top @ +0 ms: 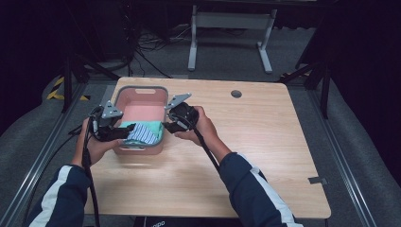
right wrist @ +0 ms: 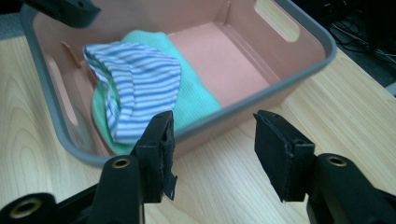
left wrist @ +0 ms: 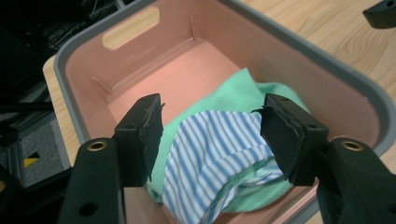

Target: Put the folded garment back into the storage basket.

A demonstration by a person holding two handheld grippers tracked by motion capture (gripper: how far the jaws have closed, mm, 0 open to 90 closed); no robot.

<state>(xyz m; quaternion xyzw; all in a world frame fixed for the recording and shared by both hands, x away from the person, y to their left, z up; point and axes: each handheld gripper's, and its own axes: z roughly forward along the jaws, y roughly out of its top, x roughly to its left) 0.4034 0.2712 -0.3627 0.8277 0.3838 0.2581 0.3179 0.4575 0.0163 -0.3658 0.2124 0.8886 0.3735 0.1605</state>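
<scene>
Two grippers hovering at a pink bin [top: 124, 100]
Left gripper [left wrist: 210, 126] is spreading over the striped cloth [left wrist: 210, 158] (lying on a green cloth [right wrist: 191, 93]); right gripper [right wrist: 212, 144], jaws spread, is idling beside.

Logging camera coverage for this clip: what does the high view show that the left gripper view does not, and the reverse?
High view alone: the whole light wooden table, the person's hands and dark sleeves with white stripes, the round hole in the tabletop, and the grey metal frame on the floor behind.

Left gripper view alone: the left gripper, open, its black fingers on either side of the cloth, and the bin's slot handle.

Both: the pink plastic bin with grey rim, holding a blue-and-white striped cloth lying over a green cloth.
</scene>
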